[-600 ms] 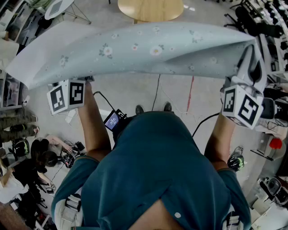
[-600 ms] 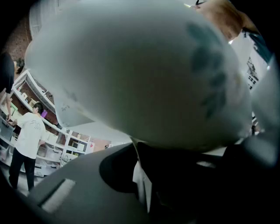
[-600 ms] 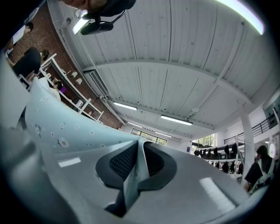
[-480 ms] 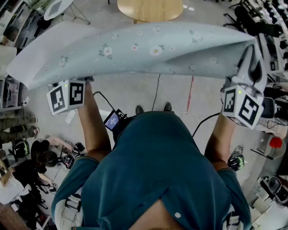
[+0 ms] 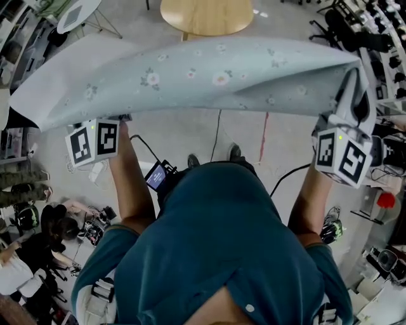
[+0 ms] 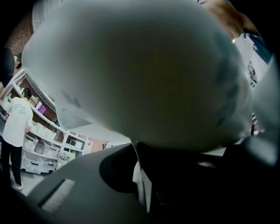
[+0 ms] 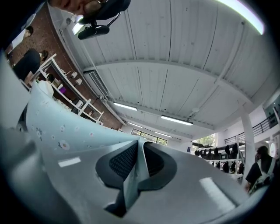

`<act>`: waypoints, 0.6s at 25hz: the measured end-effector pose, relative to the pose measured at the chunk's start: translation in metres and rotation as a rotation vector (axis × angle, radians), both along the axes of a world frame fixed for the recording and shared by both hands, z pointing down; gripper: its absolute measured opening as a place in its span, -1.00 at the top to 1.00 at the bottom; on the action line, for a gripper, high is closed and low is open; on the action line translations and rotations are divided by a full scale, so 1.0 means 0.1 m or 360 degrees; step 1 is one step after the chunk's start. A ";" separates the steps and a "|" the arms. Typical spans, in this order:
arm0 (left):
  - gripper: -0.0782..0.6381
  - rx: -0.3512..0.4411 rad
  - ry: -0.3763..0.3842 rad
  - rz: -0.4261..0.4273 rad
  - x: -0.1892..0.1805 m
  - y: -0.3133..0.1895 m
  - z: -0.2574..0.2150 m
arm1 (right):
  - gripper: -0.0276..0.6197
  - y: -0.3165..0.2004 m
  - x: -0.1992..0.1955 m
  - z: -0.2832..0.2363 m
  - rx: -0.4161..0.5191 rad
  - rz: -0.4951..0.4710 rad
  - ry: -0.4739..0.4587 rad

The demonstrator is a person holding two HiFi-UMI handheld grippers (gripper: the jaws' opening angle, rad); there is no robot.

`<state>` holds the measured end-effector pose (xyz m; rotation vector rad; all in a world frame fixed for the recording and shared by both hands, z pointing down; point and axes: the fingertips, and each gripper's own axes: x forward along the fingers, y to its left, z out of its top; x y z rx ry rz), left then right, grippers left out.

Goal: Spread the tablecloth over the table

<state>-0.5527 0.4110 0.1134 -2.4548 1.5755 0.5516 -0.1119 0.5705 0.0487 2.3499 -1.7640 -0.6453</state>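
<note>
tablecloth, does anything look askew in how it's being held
Slightly. The tablecloth hangs in the air, pinched by both grippers. The right gripper holds its end, but the left gripper grips further in, so a loose flap juts past it. A deep fold runs toward the right end. The round table ahead is uncovered.

head view: high up on the head, looking steeply down past the shoulders to the floor (image 5: 190, 136) | left gripper view: very close under the tablecloth (image 6: 140, 74), tilted up | right gripper view: tilted up toward the ceiling (image 7: 183, 48) | shared by all three: the tablecloth
</note>
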 end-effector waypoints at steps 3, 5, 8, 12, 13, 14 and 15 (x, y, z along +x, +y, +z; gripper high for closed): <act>0.77 -0.0008 -0.0015 -0.0010 0.03 0.01 0.02 | 0.86 -0.03 0.06 0.04 -0.0001 -0.0041 -0.0038; 0.77 -0.0012 -0.0024 -0.0022 0.05 0.02 0.04 | 0.86 -0.06 0.10 0.08 -0.0004 -0.0062 -0.0055; 0.77 -0.0031 -0.0040 -0.0044 0.23 -0.07 0.04 | 0.86 -0.21 0.32 0.11 -0.0008 -0.0087 -0.0074; 0.77 -0.0050 -0.0084 -0.0104 0.70 -0.22 -0.01 | 0.86 -0.56 0.86 0.16 -0.0019 -0.0162 -0.0126; 0.77 -0.0049 -0.0094 -0.0111 0.83 -0.25 -0.03 | 0.86 -0.64 0.99 0.16 -0.0023 -0.0187 -0.0138; 0.77 -0.0049 -0.0100 -0.0115 0.95 -0.30 -0.05 | 0.86 -0.72 1.12 0.14 -0.0025 -0.0210 -0.0143; 0.77 -0.0050 -0.0103 -0.0121 1.05 -0.33 -0.09 | 0.86 -0.79 1.24 0.11 -0.0022 -0.0230 -0.0142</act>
